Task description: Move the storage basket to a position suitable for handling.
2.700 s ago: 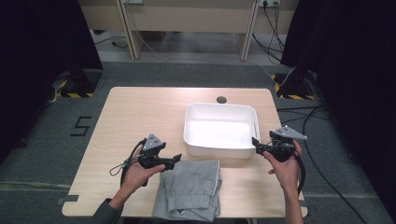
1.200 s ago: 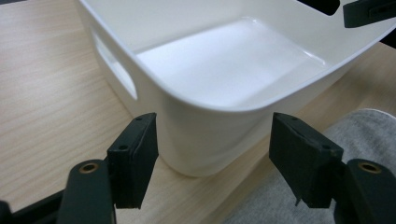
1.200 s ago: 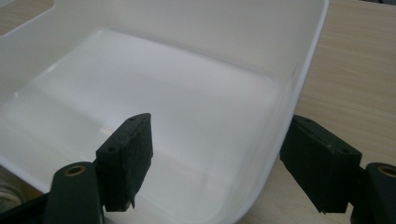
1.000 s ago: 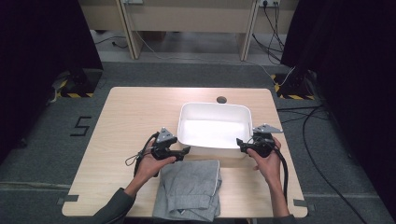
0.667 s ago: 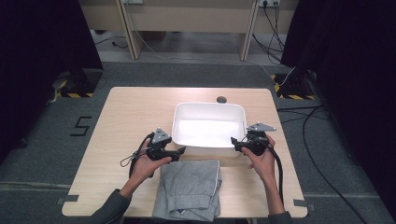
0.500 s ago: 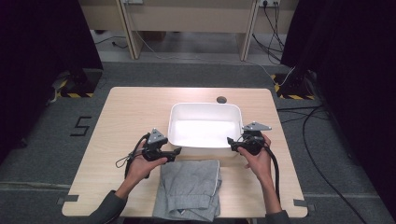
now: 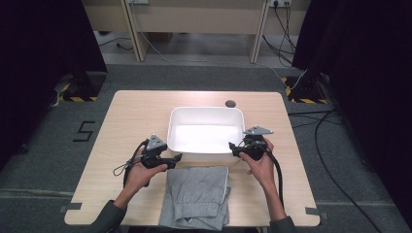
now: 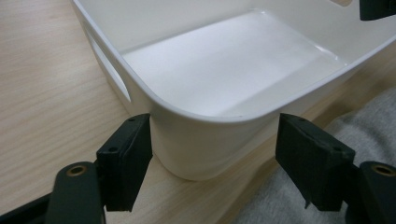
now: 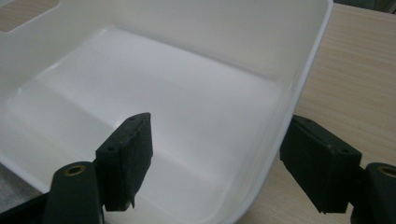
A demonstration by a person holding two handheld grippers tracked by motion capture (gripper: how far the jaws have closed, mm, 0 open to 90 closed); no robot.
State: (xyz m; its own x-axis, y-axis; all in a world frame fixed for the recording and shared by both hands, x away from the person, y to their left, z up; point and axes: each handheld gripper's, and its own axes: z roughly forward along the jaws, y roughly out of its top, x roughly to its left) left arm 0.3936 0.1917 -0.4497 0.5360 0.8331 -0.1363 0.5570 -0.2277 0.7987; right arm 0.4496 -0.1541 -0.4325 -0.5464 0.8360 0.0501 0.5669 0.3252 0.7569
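A: Where does the white tub (image 7: 206, 132) sit?

B: On the tabletop (image 7: 131, 121), just beyond the grey garment (image 7: 198, 194).

A: And the hand-held grippers?

B: The left hand-held gripper (image 8: 212, 163) gapes around the tub's near corner, having just widened; the right hand-held gripper (image 9: 215, 158) straddles the tub's side wall, jaws apart.

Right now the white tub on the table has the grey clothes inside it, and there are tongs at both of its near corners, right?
Not quite. The white tub is empty, as the high view shows. The grey clothes lie on the table in front of it. The left tongs and right tongs are at its near corners.
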